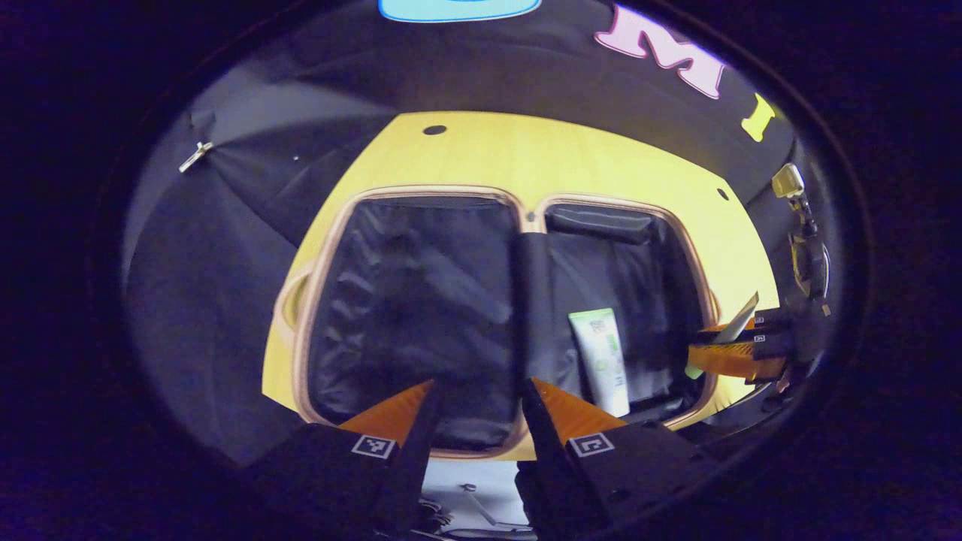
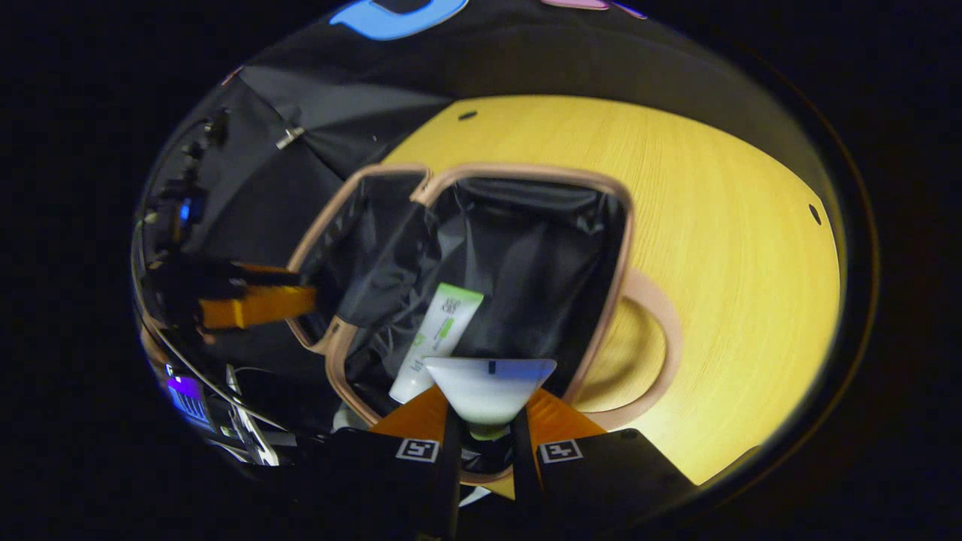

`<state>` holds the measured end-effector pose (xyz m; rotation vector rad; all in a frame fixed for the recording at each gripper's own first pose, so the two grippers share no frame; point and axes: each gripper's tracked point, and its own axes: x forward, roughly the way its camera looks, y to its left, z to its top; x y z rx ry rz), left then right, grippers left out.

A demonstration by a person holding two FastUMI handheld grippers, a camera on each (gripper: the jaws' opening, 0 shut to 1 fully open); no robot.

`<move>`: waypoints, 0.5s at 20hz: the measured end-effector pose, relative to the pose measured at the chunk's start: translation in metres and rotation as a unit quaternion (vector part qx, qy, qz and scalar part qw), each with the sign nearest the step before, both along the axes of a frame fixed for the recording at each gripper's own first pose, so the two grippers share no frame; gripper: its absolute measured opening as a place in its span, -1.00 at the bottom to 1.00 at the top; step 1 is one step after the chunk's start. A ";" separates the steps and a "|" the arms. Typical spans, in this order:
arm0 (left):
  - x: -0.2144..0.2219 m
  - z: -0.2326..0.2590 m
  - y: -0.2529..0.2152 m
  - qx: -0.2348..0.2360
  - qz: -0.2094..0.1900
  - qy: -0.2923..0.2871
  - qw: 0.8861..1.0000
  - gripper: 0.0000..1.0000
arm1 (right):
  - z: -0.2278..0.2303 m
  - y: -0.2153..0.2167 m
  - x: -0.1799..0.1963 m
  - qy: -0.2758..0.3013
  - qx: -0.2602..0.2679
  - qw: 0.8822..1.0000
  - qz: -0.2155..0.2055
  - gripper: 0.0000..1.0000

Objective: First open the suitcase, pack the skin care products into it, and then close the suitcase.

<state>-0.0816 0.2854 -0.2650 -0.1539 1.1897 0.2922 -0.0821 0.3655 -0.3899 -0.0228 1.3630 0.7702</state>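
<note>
The suitcase [image 1: 301, 330] lies open and flat on the yellow table [image 1: 488, 150], both halves lined in black. A white tube with green print [image 1: 601, 361] rests in its right half. My left gripper [image 1: 481, 398] hovers open over the near rim, at the middle hinge, holding nothing. At the suitcase's right edge my right gripper [image 1: 740, 349] carries a second tube. In the right gripper view, my right gripper [image 2: 485, 421] is shut on that white tube [image 2: 488, 387], its flat crimped end fanned out above the near rim of the suitcase [image 2: 624, 248]. The packed tube [image 2: 440, 338] lies just beyond. The left gripper [image 2: 255, 304] reaches in from the left.
A pinkish handle loop [image 2: 661, 330] sticks out of the suitcase's side onto the table [image 2: 736, 263]. Small holes [image 1: 434, 129] dot the tabletop. Gear with a purple-lit screen [image 2: 188, 398] sits off the table's near-left corner. A metal clip [image 1: 195, 156] hangs on the cloth wall.
</note>
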 end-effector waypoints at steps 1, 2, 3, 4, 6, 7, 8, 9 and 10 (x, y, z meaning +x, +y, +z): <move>-0.009 0.000 0.022 0.007 0.019 -0.004 1.000 0.36 | -0.010 0.002 -0.007 0.019 -0.026 0.999 -0.010 -0.33; -0.018 -0.001 0.043 0.011 0.039 -0.006 0.999 0.45 | -0.021 0.005 -0.011 0.029 -0.046 0.998 -0.023 -0.32; -0.028 0.001 0.059 0.014 0.058 -0.009 0.998 0.36 | -0.029 0.006 -0.012 0.032 -0.063 0.997 -0.033 -0.31; -0.035 0.002 0.076 0.016 0.078 -0.012 0.997 0.36 | -0.033 0.008 -0.016 0.034 -0.074 0.996 -0.042 -0.31; -0.050 -0.006 0.109 0.016 0.106 -0.015 0.994 0.45 | -0.033 0.015 -0.022 0.035 -0.072 0.995 -0.056 -0.10; -0.055 -0.012 0.125 0.019 0.116 -0.013 0.993 0.45 | -0.031 0.020 -0.021 0.025 -0.066 0.996 -0.063 0.08; -0.058 -0.015 0.138 0.021 0.125 -0.011 0.992 0.45 | -0.025 0.024 -0.020 0.014 -0.054 0.996 -0.070 0.26; -0.060 -0.015 0.148 0.024 0.133 -0.009 0.991 0.45 | -0.018 0.028 -0.018 -0.004 -0.041 0.996 -0.076 0.44; -0.058 -0.016 0.157 0.028 0.139 -0.012 0.990 0.36 | -0.012 0.032 -0.019 -0.018 -0.027 0.996 -0.079 0.62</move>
